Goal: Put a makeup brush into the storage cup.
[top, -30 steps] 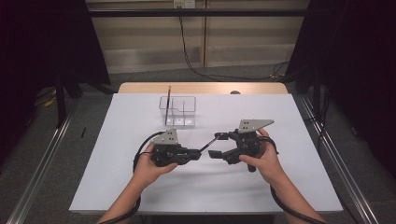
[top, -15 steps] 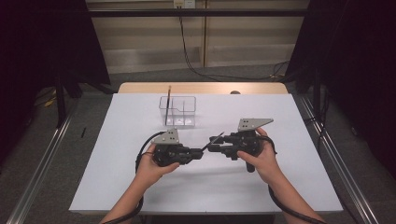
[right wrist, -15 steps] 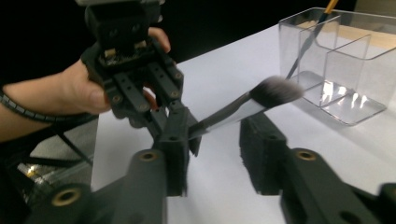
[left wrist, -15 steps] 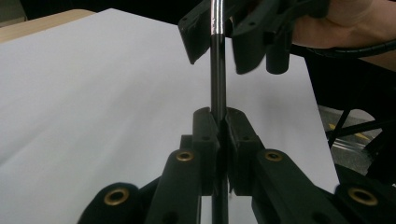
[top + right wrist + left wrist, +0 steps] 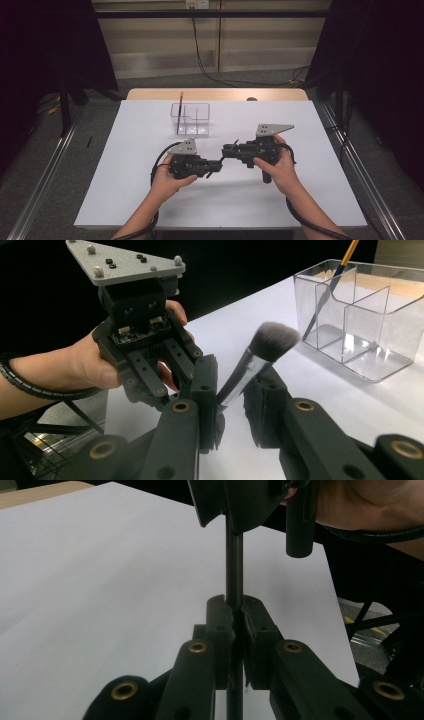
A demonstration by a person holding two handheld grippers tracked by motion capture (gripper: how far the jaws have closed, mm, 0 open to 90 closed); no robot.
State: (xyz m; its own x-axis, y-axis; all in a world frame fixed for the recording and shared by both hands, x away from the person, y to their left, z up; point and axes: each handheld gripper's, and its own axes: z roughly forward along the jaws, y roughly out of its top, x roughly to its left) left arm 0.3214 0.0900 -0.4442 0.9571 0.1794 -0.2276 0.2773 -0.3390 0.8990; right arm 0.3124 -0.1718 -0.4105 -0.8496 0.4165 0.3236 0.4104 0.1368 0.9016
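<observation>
so, a makeup brush bridged between two grippers

right now the makeup brush (image 5: 260,362) spans the gap between the two tools, its long axis running from one gripper to the other. the left gripper (image 5: 235,622) is clamped tight on the thin dark handle (image 5: 234,560), which rises straight out from between its closed pads toward the right gripper's body. the right gripper (image 5: 235,402) has just been closing its jaws, with the brush's silvery ferrule (image 5: 235,385) between them; in the right gripper view one pad sits against the ferrule while the other seems a touch apart, so i cannot tell for sure that it grips yet.

from the right gripper, the fluffy grey-tipped bristle head points up and away, toward the clear organiser (image 5: 360,315) that stands beyond it on the white table (image 5: 125,160). the right gripper is the nearer of the two to that box, so my guess is the coming move is a handover to the right, then a carry to a compartment.

materials: the handle is slim, smooth and rigid; the ferrule is shiny metal and likely slippery; the bristles are soft and domed. the organiser is hard transparent plastic with straight dividers, and a thin pencil-like brush with an orange-brown handle (image 5: 345,255) leans in its far compartment.
</observation>
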